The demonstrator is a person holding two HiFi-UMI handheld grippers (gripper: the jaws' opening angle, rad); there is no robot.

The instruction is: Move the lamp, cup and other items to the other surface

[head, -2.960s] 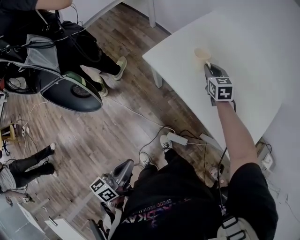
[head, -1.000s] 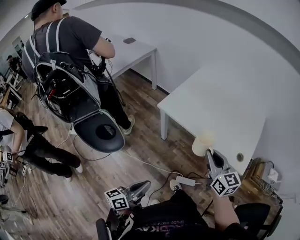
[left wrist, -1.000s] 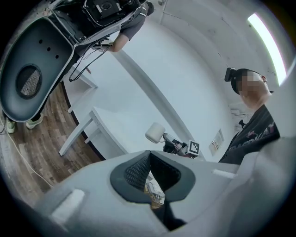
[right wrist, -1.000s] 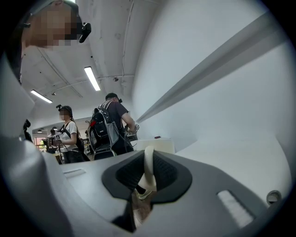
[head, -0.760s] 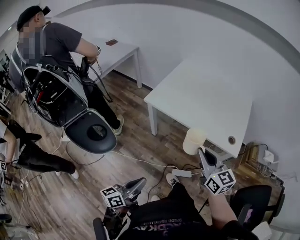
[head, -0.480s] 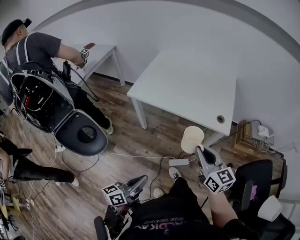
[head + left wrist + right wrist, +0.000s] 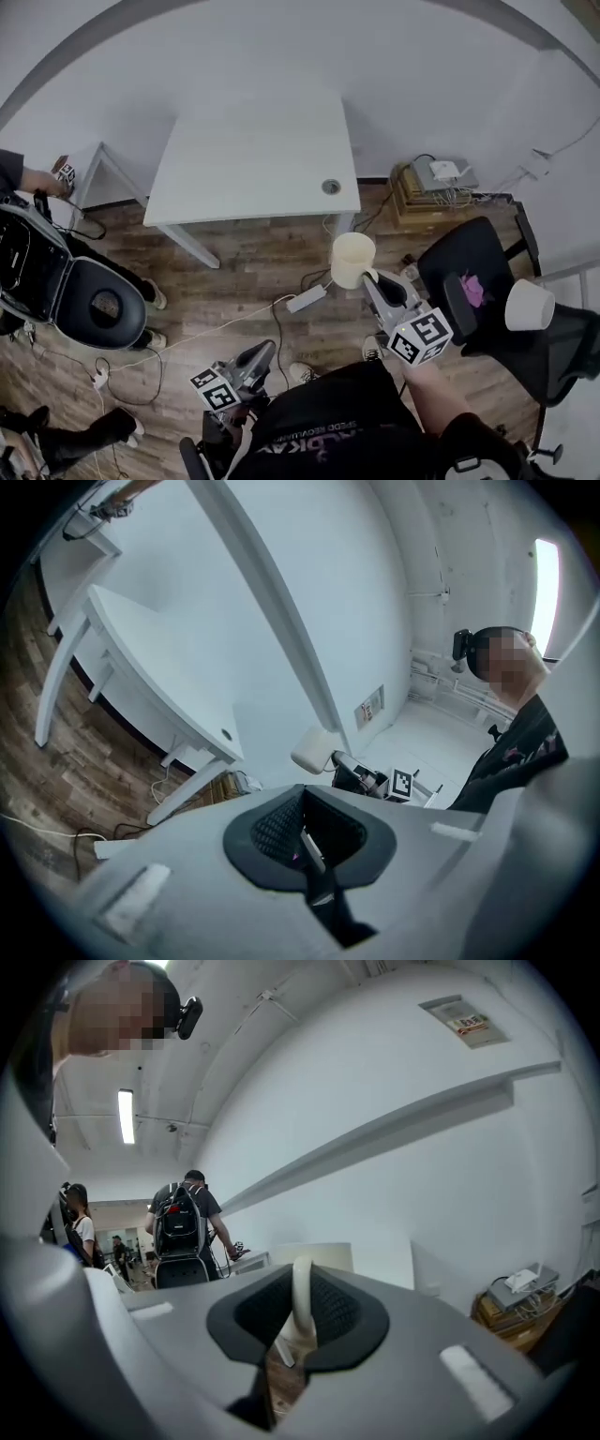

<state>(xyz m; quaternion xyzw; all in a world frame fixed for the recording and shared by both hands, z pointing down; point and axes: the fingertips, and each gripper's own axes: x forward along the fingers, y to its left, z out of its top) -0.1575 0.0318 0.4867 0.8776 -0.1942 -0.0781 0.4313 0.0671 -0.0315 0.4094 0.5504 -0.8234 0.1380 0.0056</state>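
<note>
My right gripper point(image 7: 373, 279) is clamped on the handle of the cream cup point(image 7: 352, 260), holding it in the air over the wooden floor point(image 7: 234, 272), near the white table's point(image 7: 253, 159) corner. My left gripper point(image 7: 263, 349) hangs low, jaws together on nothing.

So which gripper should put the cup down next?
Right, probably. The right gripper is shut on the handle of the cup, holding it above the floor. The left gripper is shut and empty, low by the person's legs.
</note>
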